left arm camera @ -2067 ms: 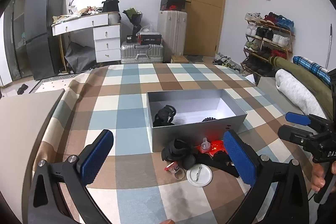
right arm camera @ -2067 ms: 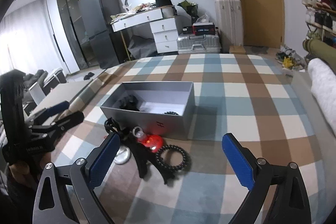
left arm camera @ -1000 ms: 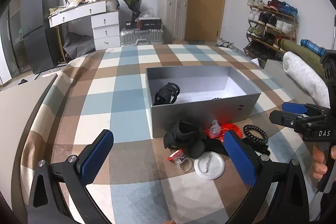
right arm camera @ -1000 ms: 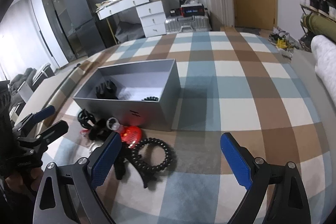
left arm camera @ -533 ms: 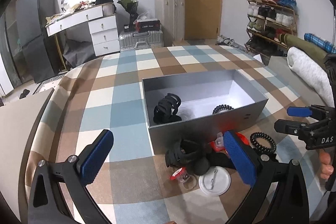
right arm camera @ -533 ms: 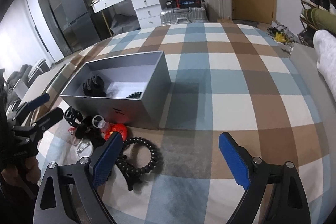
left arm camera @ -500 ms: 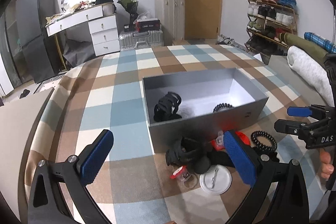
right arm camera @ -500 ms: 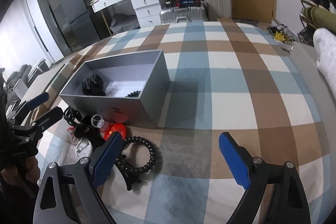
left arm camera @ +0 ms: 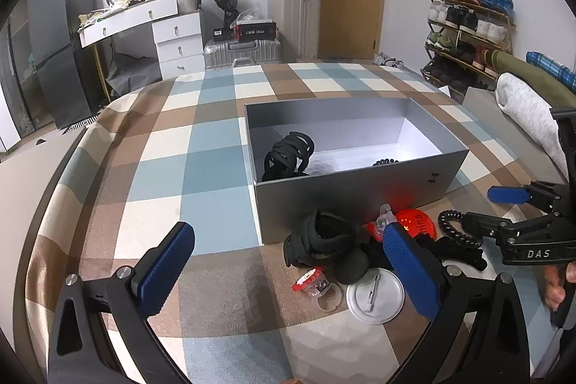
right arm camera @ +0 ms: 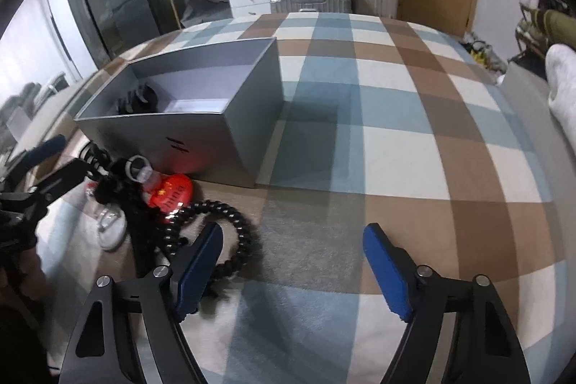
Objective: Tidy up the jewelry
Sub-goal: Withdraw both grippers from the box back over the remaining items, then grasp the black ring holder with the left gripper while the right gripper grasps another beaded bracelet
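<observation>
Checked bed cover (right arm camera: 396, 103) carrying grey box (right arm camera: 201, 128), with loose pieces heaped against its near wall. Black beaded bracelet (right arm camera: 230, 240) lying flat at the pile's outer end, just ahead of the right gripper (right arm camera: 293, 270) and off to its left side, left finger already over the ring; fingers spread, just been closing, pinching nothing yet. Left gripper (left arm camera: 284, 263) hovering farther off above the pile, fingers spread wide, empty.

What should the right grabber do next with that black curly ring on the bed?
Probably ease a little lower and close. The right gripper has just been narrowing its jaws, and its left finger already sits inside the black coil bracelet, which still lies flat on the checked cover, ungripped. Once pinched, it can go into the grey box.
</observation>
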The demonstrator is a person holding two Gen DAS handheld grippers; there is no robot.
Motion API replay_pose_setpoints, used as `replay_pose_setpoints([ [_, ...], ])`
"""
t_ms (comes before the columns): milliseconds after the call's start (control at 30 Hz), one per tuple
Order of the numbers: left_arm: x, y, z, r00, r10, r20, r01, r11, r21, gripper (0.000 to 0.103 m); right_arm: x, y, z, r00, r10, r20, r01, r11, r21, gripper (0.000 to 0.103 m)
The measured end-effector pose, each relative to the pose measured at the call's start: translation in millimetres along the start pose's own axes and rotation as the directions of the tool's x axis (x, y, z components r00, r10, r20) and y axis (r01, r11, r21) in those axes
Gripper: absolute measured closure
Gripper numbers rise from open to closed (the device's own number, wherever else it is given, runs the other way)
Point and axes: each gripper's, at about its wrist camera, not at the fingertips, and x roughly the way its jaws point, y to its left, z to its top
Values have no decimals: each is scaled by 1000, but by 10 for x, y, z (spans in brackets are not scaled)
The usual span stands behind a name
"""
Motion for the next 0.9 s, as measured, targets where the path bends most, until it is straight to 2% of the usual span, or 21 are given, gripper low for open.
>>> replay_pose_setpoints([
  [200, -3, 0, -2, 1000, 2, 1, -2, 1000, 1, 1, 8, -90, 3, 996, -92, -9, 92, 996, 1, 25],
  [367, -3, -11, -6, 1000, -4, 0, 4, 1000, 4, 1, -16, -111, 7, 996, -94, -6, 94, 996, 1, 30],
  [567, -3, -40, -9, 1000, -5, -3, 5, 1000, 17, 1, -16, -44, 11, 999, -36, 4, 36, 999, -27, 56],
  [633, -1, -42, -11, 1000, 1, -5, -1, 1000, 17, 1, -23, -9, 14, 1000, -22, 6, 22, 999, -40, 71],
  [700, 4, -38, -10, 1000, 0, -9, 0, 1000, 15, 1, -18, 23, 18, 1000, -12, 11, 12, 999, -49, 94],
  [900, 50, -19, -9, 999, 13, -36, -13, 1000, 9, 1, -59, 29, 17, 998, 38, 48, -36, 998, -42, 95],
])
